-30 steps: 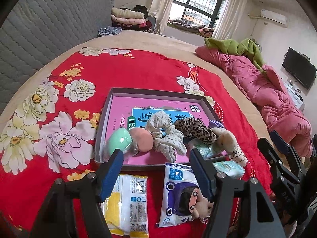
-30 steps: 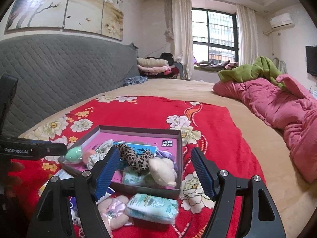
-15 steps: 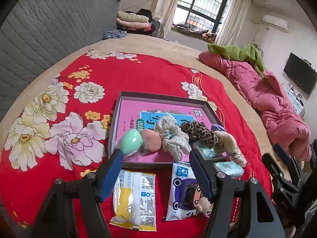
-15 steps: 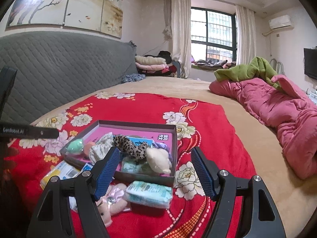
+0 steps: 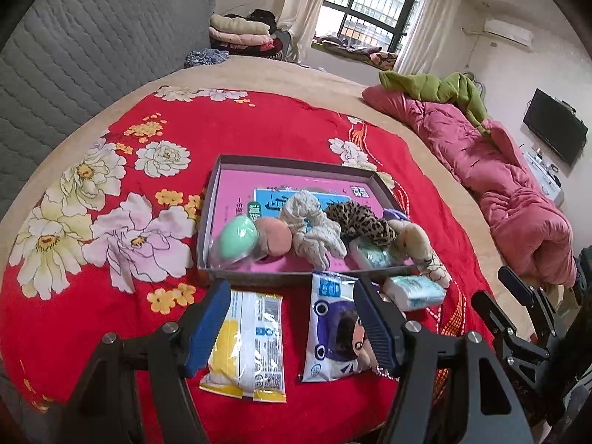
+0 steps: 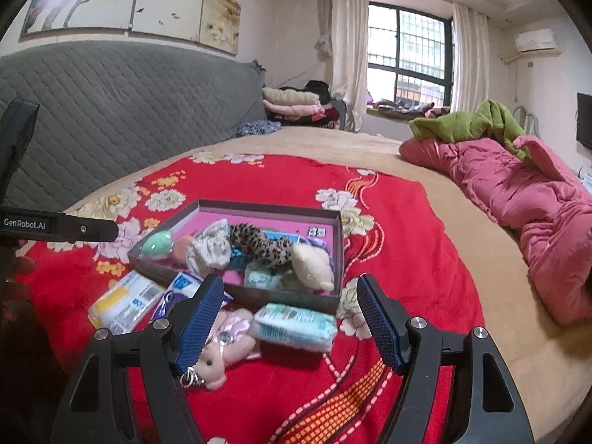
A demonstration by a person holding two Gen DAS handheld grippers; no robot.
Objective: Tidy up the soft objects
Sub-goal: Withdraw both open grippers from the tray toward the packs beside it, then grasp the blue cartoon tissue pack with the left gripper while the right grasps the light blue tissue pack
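A shallow grey box with a pink floor (image 5: 296, 165) (image 6: 338, 255) lies on the red flowered blanket. It holds a green sponge (image 5: 235, 239), a peach sponge (image 5: 273, 235), a cream scrunchie (image 5: 314, 229), a leopard scrunchie (image 5: 360, 218) and a beige plush (image 6: 312, 264). In front of the box lie a yellow-white packet (image 5: 248, 336), a purple cartoon packet (image 5: 333, 325), a pale tissue pack (image 6: 294, 325) and a pink plush keychain (image 6: 222, 347). My left gripper (image 5: 292, 329) is open above the packets. My right gripper (image 6: 286, 323) is open above the tissue pack and the keychain.
A pink quilt (image 6: 525, 199) with a green garment (image 6: 477, 122) lies along the bed's right side. The grey padded headboard (image 5: 74, 48) is at the left. Folded clothes (image 6: 292, 103) sit by the window. The bed's near edge is just below the packets.
Both grippers have drawn back and up from the box, so more of the packets and blanket shows. Both stay open and empty.
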